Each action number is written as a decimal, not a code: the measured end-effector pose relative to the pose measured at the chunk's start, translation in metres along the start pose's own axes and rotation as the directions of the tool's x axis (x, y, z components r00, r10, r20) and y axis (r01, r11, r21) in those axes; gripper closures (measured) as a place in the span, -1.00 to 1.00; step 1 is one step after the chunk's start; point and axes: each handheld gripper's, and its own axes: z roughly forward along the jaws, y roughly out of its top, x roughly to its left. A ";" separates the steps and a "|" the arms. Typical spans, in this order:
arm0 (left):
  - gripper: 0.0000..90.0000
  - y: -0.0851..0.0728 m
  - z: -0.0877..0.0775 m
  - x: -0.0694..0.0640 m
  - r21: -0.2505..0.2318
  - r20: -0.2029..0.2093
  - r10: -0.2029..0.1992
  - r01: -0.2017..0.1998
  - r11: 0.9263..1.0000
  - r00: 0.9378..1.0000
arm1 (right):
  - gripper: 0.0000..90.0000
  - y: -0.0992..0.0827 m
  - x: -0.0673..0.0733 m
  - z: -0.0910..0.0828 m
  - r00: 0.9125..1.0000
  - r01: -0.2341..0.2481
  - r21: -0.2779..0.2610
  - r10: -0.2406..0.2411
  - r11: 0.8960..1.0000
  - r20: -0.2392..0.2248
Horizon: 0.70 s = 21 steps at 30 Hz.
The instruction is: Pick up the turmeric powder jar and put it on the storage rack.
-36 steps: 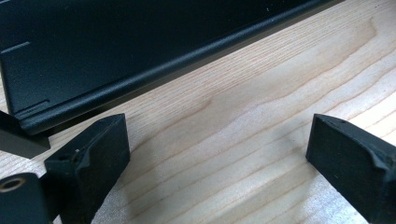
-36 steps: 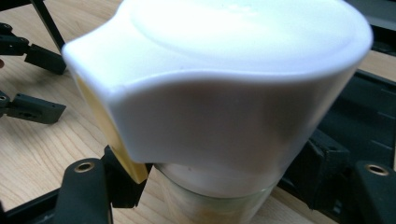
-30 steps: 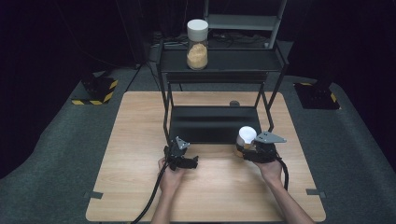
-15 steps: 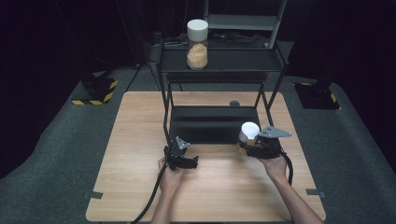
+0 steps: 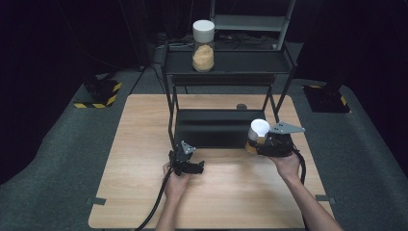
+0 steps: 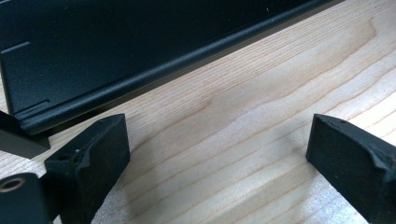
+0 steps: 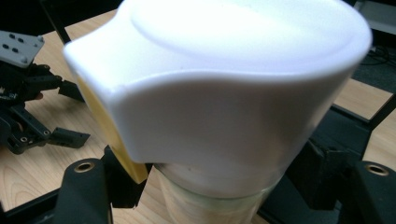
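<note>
White-lidded jar (image 5: 259, 132) sits clamped in the right gripper (image 5: 269, 143), jaws closed on its glass body just under the lid, lifted off the wooden table (image 5: 144, 125) at approx. 3 o'clock of the table centre, in front of the black rack (image 5: 226, 77). Left gripper (image 5: 188, 164) is at approx. 6 o'clock, low over the wood; its jaws are wide apart w/ nothing between them. Second jar (image 5: 203, 45) stands upright on the rack top, at 12 o'clock.
</note>
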 end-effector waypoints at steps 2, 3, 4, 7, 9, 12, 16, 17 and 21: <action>-0.86 0.000 0.000 0.000 0.000 0.000 0.000 0.000 1.000 1.000 | -0.32 0.007 -0.004 -0.003 1.000 -0.007 0.001 0.007 1.000 -0.008; -0.86 0.000 0.000 0.000 0.000 0.000 0.000 0.000 1.000 1.000 | -0.32 0.010 -0.005 -0.004 1.000 -0.009 0.001 0.009 1.000 -0.008; -0.86 0.000 0.000 0.000 0.000 0.000 0.000 0.000 1.000 1.000 | -0.32 0.013 -0.006 -0.006 1.000 -0.011 0.001 0.011 1.000 -0.010; -0.86 0.000 0.000 0.000 0.000 0.000 -0.001 0.001 1.000 1.000 | -0.32 0.019 -0.006 -0.010 1.000 -0.009 -0.003 0.009 1.000 -0.003; -0.86 0.000 0.000 0.000 0.000 0.000 0.000 0.000 1.000 1.000 | -0.32 0.025 -0.008 -0.013 1.000 -0.012 -0.006 0.011 1.000 -0.005; -0.86 0.000 0.000 0.000 0.000 0.001 -0.001 0.001 1.000 1.000 | -0.32 0.032 -0.011 -0.016 1.000 -0.020 -0.010 0.020 1.000 -0.007; -0.86 0.000 0.000 0.000 0.000 0.000 -0.001 0.001 1.000 1.000 | -0.32 0.040 -0.017 -0.021 0.999 -0.030 -0.020 0.030 0.999 -0.024; -0.86 0.000 0.000 0.000 0.001 0.001 -0.001 0.001 1.000 1.000 | -0.32 0.042 -0.017 -0.021 0.999 -0.031 -0.019 0.030 0.999 -0.027; -0.86 0.000 0.000 0.000 0.000 0.001 -0.001 0.001 1.000 1.000 | -0.32 0.052 -0.018 -0.025 0.999 -0.022 -0.015 0.021 1.000 -0.026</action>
